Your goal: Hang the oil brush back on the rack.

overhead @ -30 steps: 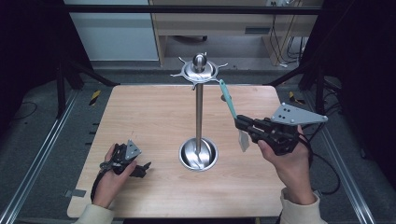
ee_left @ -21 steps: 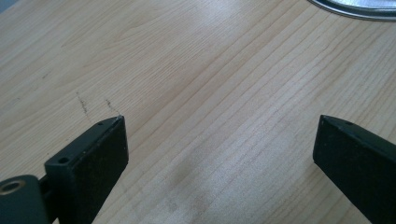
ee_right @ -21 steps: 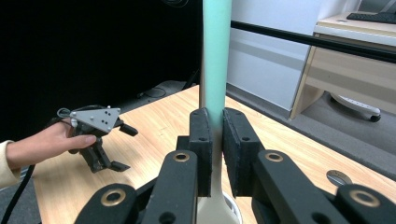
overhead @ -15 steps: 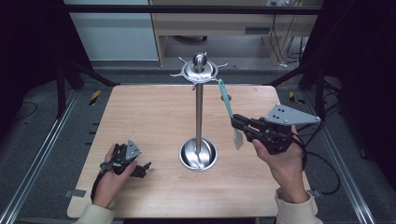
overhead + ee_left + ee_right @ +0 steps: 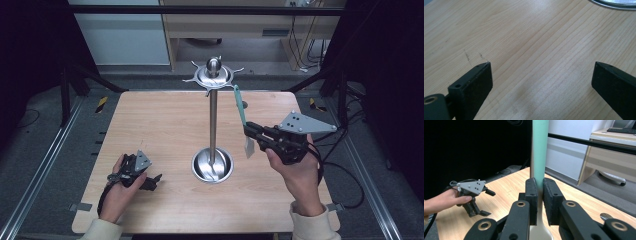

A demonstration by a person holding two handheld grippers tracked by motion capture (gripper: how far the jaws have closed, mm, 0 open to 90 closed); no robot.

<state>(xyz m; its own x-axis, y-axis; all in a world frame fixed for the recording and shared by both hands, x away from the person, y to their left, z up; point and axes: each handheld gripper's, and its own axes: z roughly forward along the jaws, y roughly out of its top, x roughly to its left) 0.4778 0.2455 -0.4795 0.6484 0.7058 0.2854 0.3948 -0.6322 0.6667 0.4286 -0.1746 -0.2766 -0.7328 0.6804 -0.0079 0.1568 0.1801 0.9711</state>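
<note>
A metal utensil stand (image 5: 213,120) rises from a round base dish (image 5: 202,169) at the table's middle, and a hooked disc (image 5: 213,75) tops it. Just right of the pole, my right gripper (image 5: 246,129) (image 5: 540,187) is shut on a teal-handled utensil (image 5: 240,107) (image 5: 540,155). The utensil stands nearly upright, pale head (image 5: 248,146) down, in the air beside the pole. My left gripper (image 5: 152,182) (image 5: 541,75) rests on the wood at the front left, open, with bare table between its jaws. The right gripper view shows the left gripper (image 5: 477,211) far off in a hand.
The wooden table (image 5: 165,125) sits in a dark metal frame. The rim of the base dish (image 5: 614,3) crosses the top right of the left gripper view. A desk (image 5: 225,25) and cables lie beyond the far edge.
My right gripper has moved left toward the pole with the utensil, which now stands more upright. The left gripper has not moved.
</note>
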